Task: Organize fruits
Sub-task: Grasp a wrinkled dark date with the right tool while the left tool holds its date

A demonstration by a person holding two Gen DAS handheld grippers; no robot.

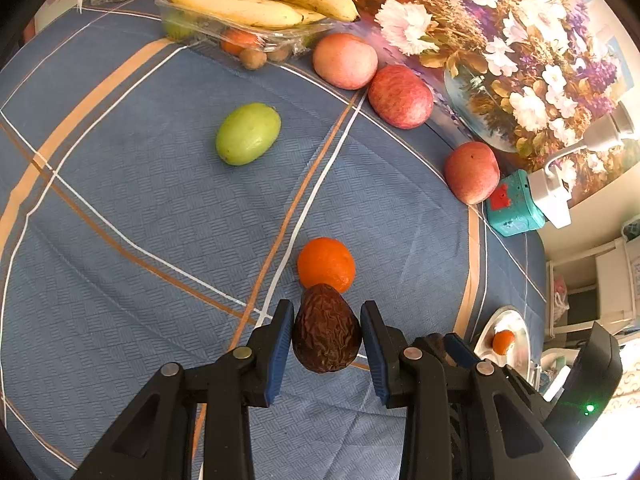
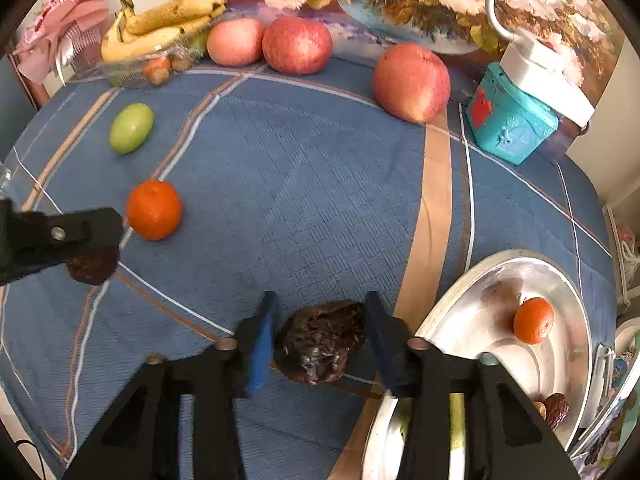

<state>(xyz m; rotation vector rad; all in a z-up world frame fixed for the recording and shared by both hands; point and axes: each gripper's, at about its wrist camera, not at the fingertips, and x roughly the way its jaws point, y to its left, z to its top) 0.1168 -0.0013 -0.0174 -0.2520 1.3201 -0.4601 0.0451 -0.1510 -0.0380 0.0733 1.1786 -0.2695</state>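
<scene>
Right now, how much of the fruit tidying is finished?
Just begun. One orange sits on the silver tray. Each gripper, left and right, has a wrinkled dark fruit between its fingers. Another orange, green fruit and three apples wait on the cloth.

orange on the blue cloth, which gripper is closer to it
Left. The left gripper, shut on a wrinkled dark fruit, sits right beside the orange. The right gripper is farther off, near the silver tray.
</scene>
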